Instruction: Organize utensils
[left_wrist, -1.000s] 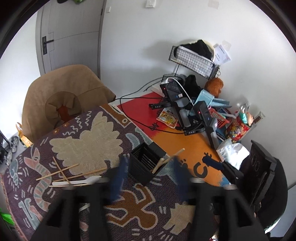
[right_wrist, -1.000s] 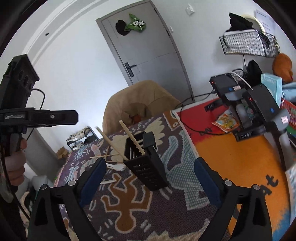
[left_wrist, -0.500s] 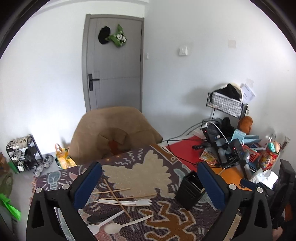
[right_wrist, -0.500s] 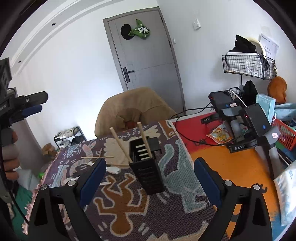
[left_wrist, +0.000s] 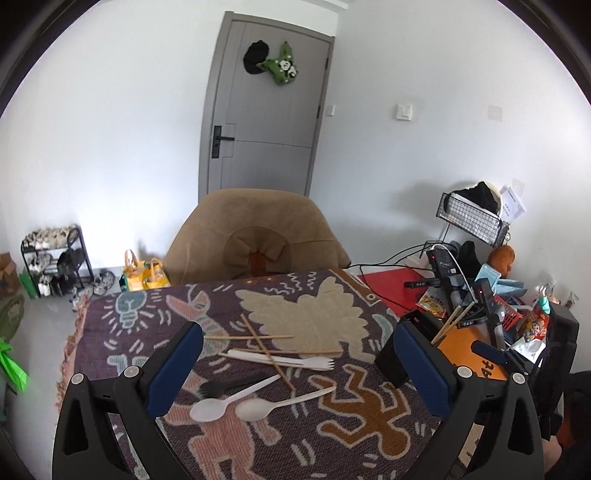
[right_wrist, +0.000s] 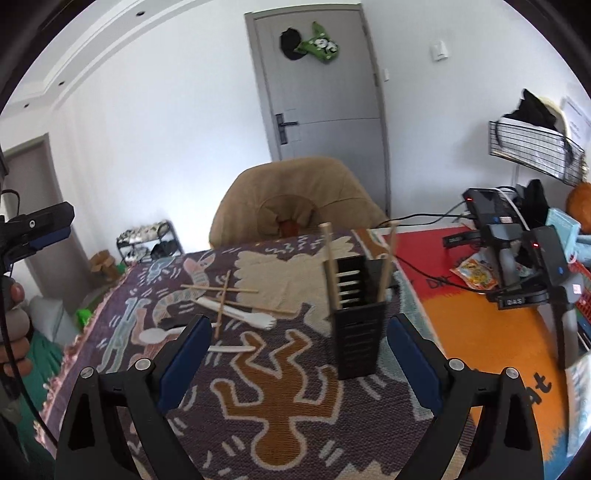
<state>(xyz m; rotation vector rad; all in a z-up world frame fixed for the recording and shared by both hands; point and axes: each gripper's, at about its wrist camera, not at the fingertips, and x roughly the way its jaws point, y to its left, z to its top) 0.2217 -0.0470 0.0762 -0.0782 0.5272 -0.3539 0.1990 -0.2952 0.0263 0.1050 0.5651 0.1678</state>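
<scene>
Loose utensils lie on the patterned cloth: crossed wooden chopsticks, a white fork, a black fork and two white spoons. My left gripper hovers just short of them, open wide and empty. A black slotted holder stands at the right, partly behind its right finger. In the right wrist view the holder stands upright with two chopsticks in it. My right gripper is open and empty just short of the holder. The left gripper shows at the far left.
A tan padded chair stands behind the table. Black devices, cables and snack packets crowd the red and orange mat at the right. A wire rack hangs on the wall. A shoe rack stands on the floor at the left.
The left wrist view swung from the holder to the loose utensils at the left, and its jaws opened wider. The right gripper shifted and rolled; the holder now appears upright, right of centre.
</scene>
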